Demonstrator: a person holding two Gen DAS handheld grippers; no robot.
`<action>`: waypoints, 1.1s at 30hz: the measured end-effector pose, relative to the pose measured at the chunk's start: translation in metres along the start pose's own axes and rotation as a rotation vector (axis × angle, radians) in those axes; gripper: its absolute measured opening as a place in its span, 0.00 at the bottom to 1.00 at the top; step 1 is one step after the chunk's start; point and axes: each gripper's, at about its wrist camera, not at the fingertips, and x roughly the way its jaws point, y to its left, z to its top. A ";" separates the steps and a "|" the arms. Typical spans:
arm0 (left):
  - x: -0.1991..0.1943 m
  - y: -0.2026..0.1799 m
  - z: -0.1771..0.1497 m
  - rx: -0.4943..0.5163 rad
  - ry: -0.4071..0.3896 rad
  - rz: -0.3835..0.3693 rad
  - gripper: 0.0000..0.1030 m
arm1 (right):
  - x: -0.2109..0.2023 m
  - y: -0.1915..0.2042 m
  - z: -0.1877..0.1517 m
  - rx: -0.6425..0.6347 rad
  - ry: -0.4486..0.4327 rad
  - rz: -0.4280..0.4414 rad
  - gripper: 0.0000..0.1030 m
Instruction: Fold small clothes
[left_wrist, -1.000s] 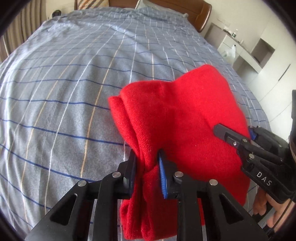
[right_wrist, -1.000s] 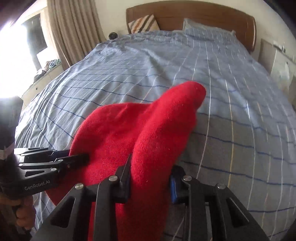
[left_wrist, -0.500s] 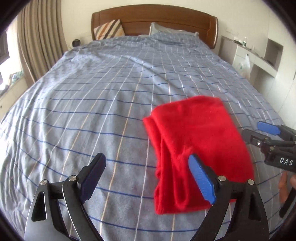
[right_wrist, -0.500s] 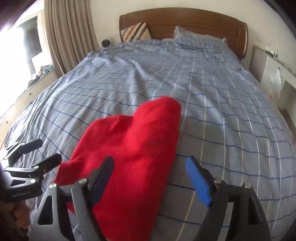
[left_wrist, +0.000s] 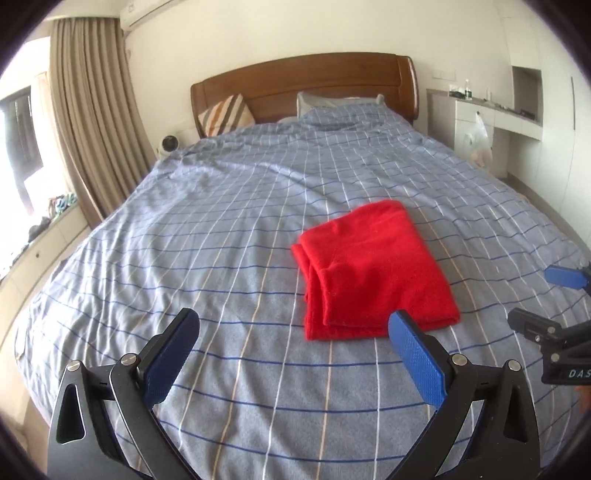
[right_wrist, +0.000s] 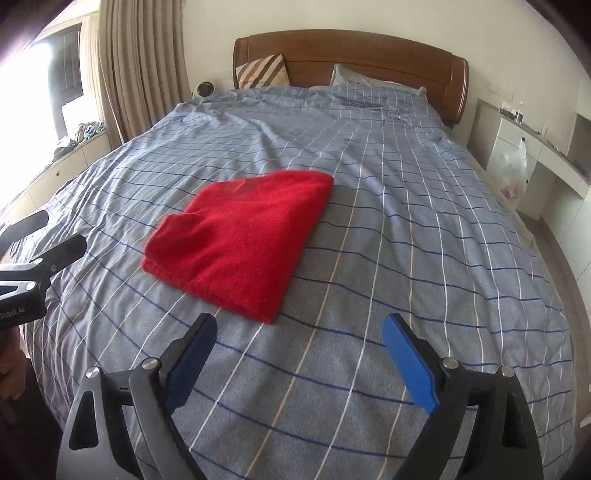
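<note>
A red garment (left_wrist: 373, 269) lies folded into a flat rectangle on the blue checked bedspread (left_wrist: 221, 229); it also shows in the right wrist view (right_wrist: 243, 236). My left gripper (left_wrist: 291, 328) is open and empty, held back above the bed in front of the garment's near edge. My right gripper (right_wrist: 299, 332) is open and empty, just short of the garment's near corner. Each gripper shows at the edge of the other's view, the right one (left_wrist: 546, 295) and the left one (right_wrist: 40, 236), both with fingers apart.
A wooden headboard (left_wrist: 306, 85) with a striped cushion (left_wrist: 225, 114) and a pillow stands at the far end. Curtains (left_wrist: 92, 110) and a window ledge are on the left. A white desk (left_wrist: 491, 122) with a plastic bag is on the right.
Both grippers were shut on the red garment a second ago. They opened, let it drop flat on the bed, and drew back and up away from it.
</note>
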 end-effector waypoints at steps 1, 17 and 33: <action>-0.007 -0.002 0.000 0.006 -0.016 0.014 1.00 | -0.008 0.005 -0.002 -0.009 -0.010 0.001 0.90; -0.073 -0.014 -0.021 -0.016 0.075 0.000 1.00 | -0.083 0.030 -0.025 0.022 -0.060 0.010 0.97; -0.106 -0.008 -0.042 -0.066 0.148 -0.016 1.00 | -0.137 0.044 -0.046 0.033 -0.031 0.013 0.99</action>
